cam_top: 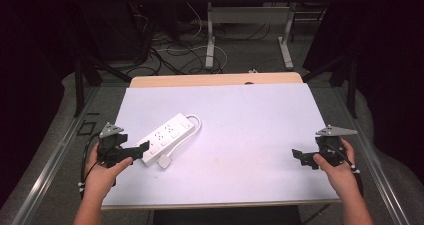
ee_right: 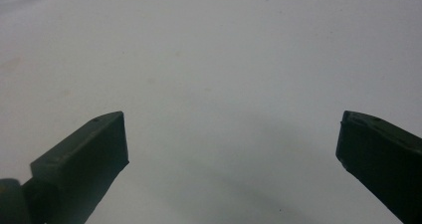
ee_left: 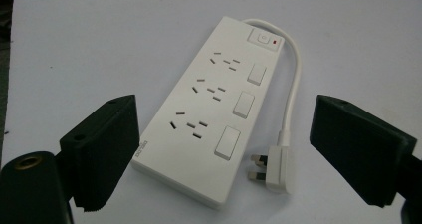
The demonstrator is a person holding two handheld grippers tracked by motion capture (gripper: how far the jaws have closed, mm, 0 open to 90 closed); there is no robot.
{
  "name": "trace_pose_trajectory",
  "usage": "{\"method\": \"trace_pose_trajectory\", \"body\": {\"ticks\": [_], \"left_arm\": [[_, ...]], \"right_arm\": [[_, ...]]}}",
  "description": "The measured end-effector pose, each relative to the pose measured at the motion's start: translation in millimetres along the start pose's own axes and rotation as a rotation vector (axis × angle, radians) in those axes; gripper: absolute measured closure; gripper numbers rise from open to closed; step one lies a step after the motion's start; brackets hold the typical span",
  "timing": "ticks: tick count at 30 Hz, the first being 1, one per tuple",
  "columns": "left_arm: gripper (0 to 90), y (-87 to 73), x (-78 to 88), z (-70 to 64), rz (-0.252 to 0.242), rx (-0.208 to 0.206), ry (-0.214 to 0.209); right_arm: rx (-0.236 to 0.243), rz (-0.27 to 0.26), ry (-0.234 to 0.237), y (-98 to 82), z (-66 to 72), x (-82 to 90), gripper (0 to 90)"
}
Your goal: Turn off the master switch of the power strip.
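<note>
I read small grey brand mark on near edge of white three-socket plastic power strip (ee_left: 209, 109), too small to make out. Red mark beside its end switch, no legible text. Strip lies on left part of white table sheet (cam_top: 240, 130), white three-pin plug (ee_left: 273, 170) on short looped cord just beside it. My left gripper (ee_left: 224, 149) jaws wide apart, nothing held, strip's near end between them. My right gripper (ee_right: 231, 159) jaws wide apart, empty, over bare sheet, well apart from strip
</note>
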State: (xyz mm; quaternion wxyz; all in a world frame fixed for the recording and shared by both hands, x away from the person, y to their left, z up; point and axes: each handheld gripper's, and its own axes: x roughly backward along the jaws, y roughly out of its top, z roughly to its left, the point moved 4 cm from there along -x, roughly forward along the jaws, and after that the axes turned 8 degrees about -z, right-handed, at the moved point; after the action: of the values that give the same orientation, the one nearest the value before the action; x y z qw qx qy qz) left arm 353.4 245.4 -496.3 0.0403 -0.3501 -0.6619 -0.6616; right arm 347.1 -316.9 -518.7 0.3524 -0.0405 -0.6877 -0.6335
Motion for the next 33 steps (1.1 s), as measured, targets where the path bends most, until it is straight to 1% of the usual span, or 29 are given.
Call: {"method": "trace_pose_trajectory", "body": {"ticks": [1,2,3,4,5,7,10,13,16,17,18,20,21,22,23,25,27,28,29,32,33], "left_arm": [[13.4,1.1,-0.4,-0.8,-0.008,0.000,0.000],[13.4,2.2,0.6,-1.2,0.008,-0.006,-0.007],[14.0,3.1,-1.1,-2.8,-0.008,0.001,-0.003],[15.6,5.3,-1.2,-3.4,0.003,-0.022,0.002],[15.9,5.3,-1.2,-3.4,0.003,-0.022,0.002],[16.4,8.5,-2.0,-4.9,0.017,-0.041,0.003],[16.9,10.6,-3.1,-6.4,0.022,-0.043,0.002],[17.7,13.2,-4.3,-8.5,0.024,-0.054,-0.006],[18.8,15.1,-6.1,-10.8,0.025,-0.065,-0.007],[19.3,16.2,-7.3,-10.7,0.034,-0.085,-0.004],[19.9,16.2,-7.3,-10.7,0.034,-0.085,-0.004],[21.4,16.9,-8.9,-11.0,0.049,-0.105,-0.001],[21.9,17.0,-10.8,-11.4,0.043,-0.109,0.005],[22.6,17.6,-10.9,-11.5,0.061,-0.117,0.001],[23.1,18.7,-14.6,-12.5,0.047,-0.124,0.005],[23.6,18.9,-15.4,-12.7,0.054,-0.131,0.007],[23.9,21.1,-16.5,-13.2,0.075,-0.155,0.003],[24.3,21.6,-18.5,-14.2,0.060,-0.159,0.009],[24.3,22.1,-19.2,-14.9,0.069,-0.166,0.008],[24.6,24.4,-22.2,-17.1,0.083,-0.177,0.011],[25.9,26.0,-24.4,-18.6,0.084,-0.168,-0.003]], "right_arm": [[-0.002,-0.002,0.005,0.1,0.6,-0.6,0.0],[-0.002,-0.002,0.005,0.1,0.6,-0.6,0.0],[0.001,0.001,0.001,0.1,0.6,-0.2,0.0],[-0.001,0.001,0.006,-0.1,1.5,-1.0,0.0],[0.007,0.004,0.004,-0.2,1.1,-0.8,0.0],[-0.001,0.005,0.009,-0.5,2.1,-1.6,0.0],[-0.001,0.008,0.005,-1.0,2.3,-2.1,0.0],[0.003,0.004,0.014,-1.1,2.7,-2.5,0.0],[0.006,0.006,0.010,-1.2,2.1,-2.2,0.0],[0.004,0.006,0.011,-1.3,2.2,-2.3,0.0],[0.010,0.007,0.011,-1.5,1.9,-2.6,0.0],[0.006,0.011,0.010,-1.8,2.7,-3.2,0.0],[0.002,0.014,0.017,-2.1,3.4,-3.4,0.0],[0.007,0.015,0.017,-2.3,3.2,-3.7,0.0],[0.005,0.014,0.018,-2.4,3.5,-4.2,0.0],[0.013,0.017,0.014,-2.7,3.1,-4.5,0.0],[0.005,0.020,0.018,-3.0,3.9,-5.1,0.0],[0.005,0.019,0.017,-2.9,4.0,-5.2,0.0],[0.005,0.019,0.018,-2.9,4.3,-5.2,0.0],[0.008,0.021,0.012,-2.8,4.6,-5.0,0.0],[0.005,0.022,0.019,-3.0,4.8,-5.3,0.0]]}}
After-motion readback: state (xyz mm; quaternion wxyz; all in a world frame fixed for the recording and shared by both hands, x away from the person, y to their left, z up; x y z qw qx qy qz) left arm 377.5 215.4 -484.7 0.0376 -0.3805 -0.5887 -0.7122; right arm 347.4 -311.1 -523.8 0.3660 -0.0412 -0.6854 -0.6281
